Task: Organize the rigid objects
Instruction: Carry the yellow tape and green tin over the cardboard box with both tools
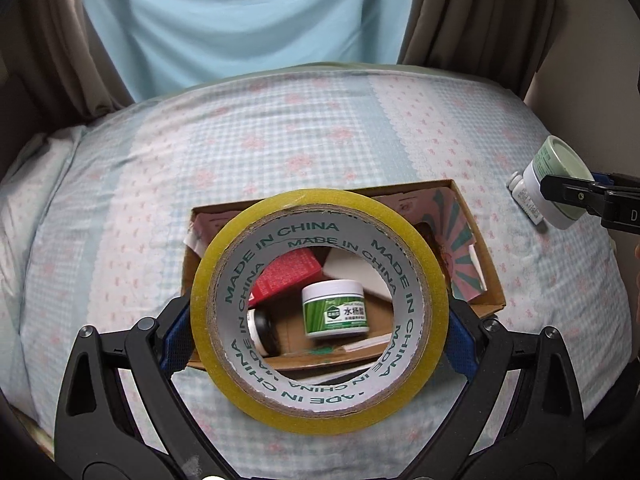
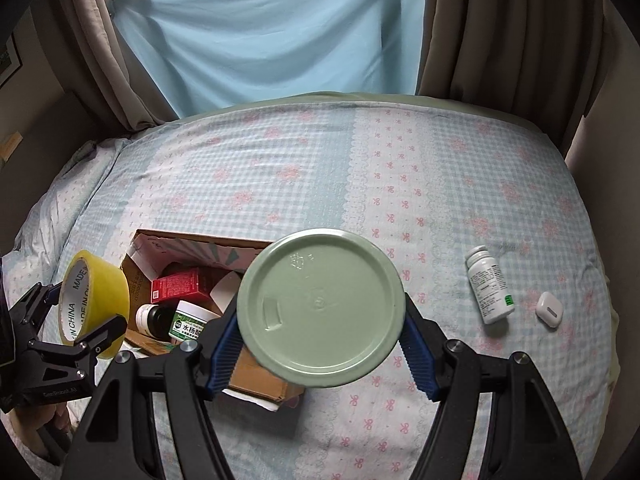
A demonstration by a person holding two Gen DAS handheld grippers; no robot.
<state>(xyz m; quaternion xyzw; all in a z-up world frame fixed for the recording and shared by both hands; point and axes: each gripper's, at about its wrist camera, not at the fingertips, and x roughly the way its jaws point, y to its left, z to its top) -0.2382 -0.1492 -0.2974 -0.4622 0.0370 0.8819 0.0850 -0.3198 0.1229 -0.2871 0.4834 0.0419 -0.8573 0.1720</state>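
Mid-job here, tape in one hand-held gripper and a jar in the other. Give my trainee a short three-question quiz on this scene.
1. True or false: the left hand-held gripper holds the yellow tape roll in front of the cardboard box.
2. What does the right hand-held gripper hold? A) a red carton B) a jar with a pale green lid C) a white bottle
3. Name the two items lying on the bedspread to the right, outside the box.

Key
1. True.
2. B.
3. The white pill bottle and the small white case.
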